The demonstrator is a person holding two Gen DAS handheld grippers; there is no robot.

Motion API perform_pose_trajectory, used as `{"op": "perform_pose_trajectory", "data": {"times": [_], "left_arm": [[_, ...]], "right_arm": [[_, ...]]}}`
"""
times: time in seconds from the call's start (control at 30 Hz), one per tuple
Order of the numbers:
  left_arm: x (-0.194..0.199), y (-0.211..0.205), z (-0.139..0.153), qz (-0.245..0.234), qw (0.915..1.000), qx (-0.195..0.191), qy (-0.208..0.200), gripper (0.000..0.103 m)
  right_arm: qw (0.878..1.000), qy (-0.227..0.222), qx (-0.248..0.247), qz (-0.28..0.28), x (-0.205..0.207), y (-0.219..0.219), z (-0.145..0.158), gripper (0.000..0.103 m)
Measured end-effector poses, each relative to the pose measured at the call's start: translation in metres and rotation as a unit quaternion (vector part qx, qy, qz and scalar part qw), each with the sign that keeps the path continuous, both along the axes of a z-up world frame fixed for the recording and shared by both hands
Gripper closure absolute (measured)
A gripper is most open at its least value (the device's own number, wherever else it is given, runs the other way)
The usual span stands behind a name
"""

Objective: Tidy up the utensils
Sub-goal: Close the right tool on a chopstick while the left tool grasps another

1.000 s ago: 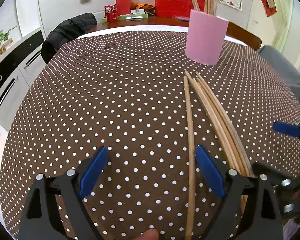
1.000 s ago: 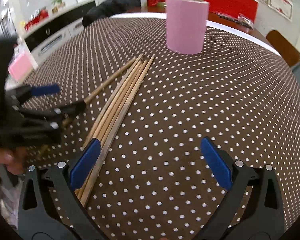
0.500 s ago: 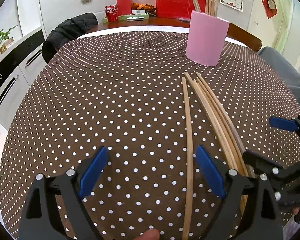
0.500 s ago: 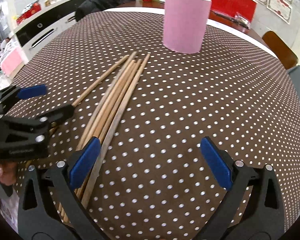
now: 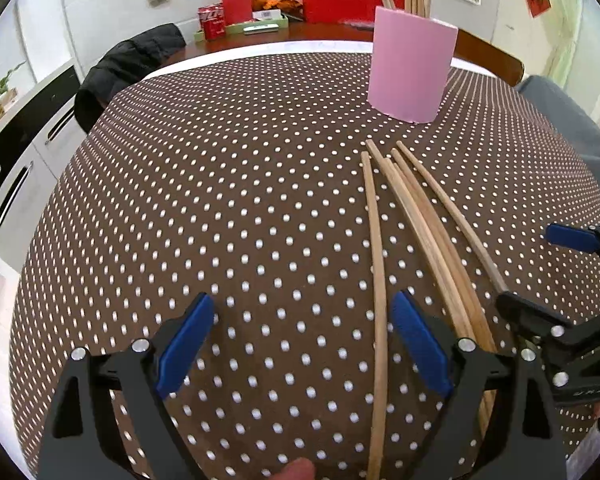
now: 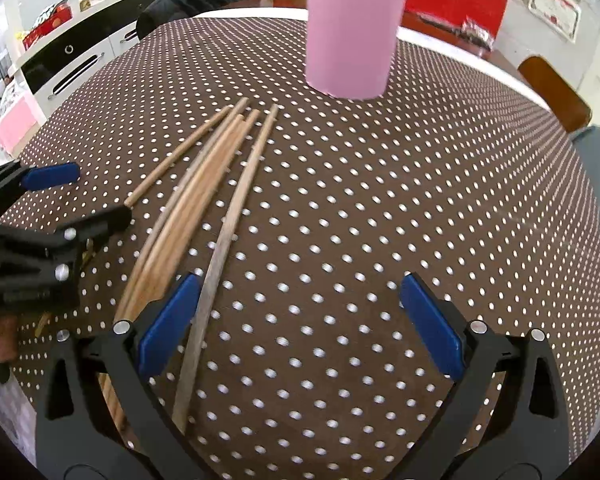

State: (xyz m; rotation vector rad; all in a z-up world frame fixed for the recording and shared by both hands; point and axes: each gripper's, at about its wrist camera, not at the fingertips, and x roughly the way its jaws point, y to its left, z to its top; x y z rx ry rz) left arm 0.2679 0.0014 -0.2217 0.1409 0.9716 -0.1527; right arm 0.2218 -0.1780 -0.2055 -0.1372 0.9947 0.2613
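Several long wooden chopsticks (image 5: 416, 216) (image 6: 204, 176) lie side by side on the brown polka-dot tablecloth (image 5: 220, 200). A pink cylindrical holder (image 5: 410, 64) (image 6: 352, 36) stands beyond their far ends with several chopsticks upright in it. My left gripper (image 5: 304, 344) is open and empty; one chopstick (image 5: 376, 280) runs between its fingers, just left of the right finger. My right gripper (image 6: 300, 320) is open and empty; one chopstick (image 6: 228, 232) lies just inside its left finger. Each gripper shows in the other's view: the right one (image 5: 540, 276), the left one (image 6: 84, 196).
A black jacket hangs on a chair (image 5: 128, 64) at the table's far left. A wooden chair (image 6: 556, 92) stands at the far right. Red boxes and cans (image 5: 236, 8) sit on a counter behind. White cabinets (image 5: 16, 168) line the left side.
Both grippers have moved forward along the chopsticks toward the pink holder. The rightmost chopstick has split off from the bundle, and the right gripper has shifted left so that it lies between its fingers.
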Motion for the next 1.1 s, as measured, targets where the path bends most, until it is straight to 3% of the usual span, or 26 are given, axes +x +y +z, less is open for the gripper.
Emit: {"op": "perform_pose_trajectory", "data": {"times": [0.13, 0.2, 0.23, 0.27, 0.33, 0.37, 0.4, 0.47, 0.67, 0.77, 0.93, 1.1], "left_arm": [[0.015, -0.011, 0.003, -0.033, 0.9992, 0.022, 0.002, 0.014], [0.02, -0.012, 0.003, -0.042, 0.999, 0.015, 0.007, 0.021], [0.021, -0.009, 0.004, -0.05, 0.9985, -0.011, 0.018, 0.03], [0.022, -0.008, 0.005, -0.054, 0.9984, -0.01, 0.016, 0.041], [0.018, -0.008, 0.008, -0.077, 0.9969, -0.01, 0.013, 0.059], [0.017, -0.009, 0.009, -0.085, 0.9962, -0.009, 0.013, 0.071], [0.016, -0.01, 0.01, -0.094, 0.9954, -0.009, 0.014, 0.077], [0.014, -0.01, 0.01, -0.1, 0.9948, -0.01, 0.016, 0.095], [0.01, -0.003, 0.01, -0.085, 0.9956, -0.036, 0.015, 0.098], [0.007, -0.004, 0.008, -0.079, 0.9961, -0.036, 0.015, 0.098], [0.012, -0.015, 0.008, -0.09, 0.9959, -0.001, 0.014, 0.095], [0.017, -0.005, 0.011, -0.078, 0.9952, -0.056, 0.014, 0.098]], "right_arm": [[1.0, -0.001, 0.003, 0.008, 0.015, 0.004, 0.003, 0.013], [1.0, -0.005, 0.007, 0.015, 0.025, 0.009, 0.003, 0.018], [1.0, -0.008, 0.007, 0.019, 0.027, 0.011, 0.004, 0.029], [1.0, -0.011, 0.007, 0.022, 0.029, 0.014, 0.006, 0.045], [0.999, -0.014, 0.004, 0.037, 0.028, 0.019, 0.009, 0.066], [0.999, -0.013, 0.001, 0.046, 0.027, 0.022, 0.009, 0.07], [0.999, -0.013, -0.002, 0.051, 0.027, 0.023, 0.009, 0.072], [0.999, -0.01, 0.0, 0.053, 0.027, 0.019, 0.009, 0.093], [0.998, -0.004, 0.04, 0.038, 0.022, -0.005, 0.008, 0.094], [0.999, -0.005, 0.031, 0.034, 0.02, -0.002, 0.008, 0.093], [0.999, -0.011, 0.009, 0.039, 0.022, 0.011, 0.01, 0.093], [0.998, -0.013, 0.062, 0.028, 0.017, -0.002, 0.013, 0.097]]}}
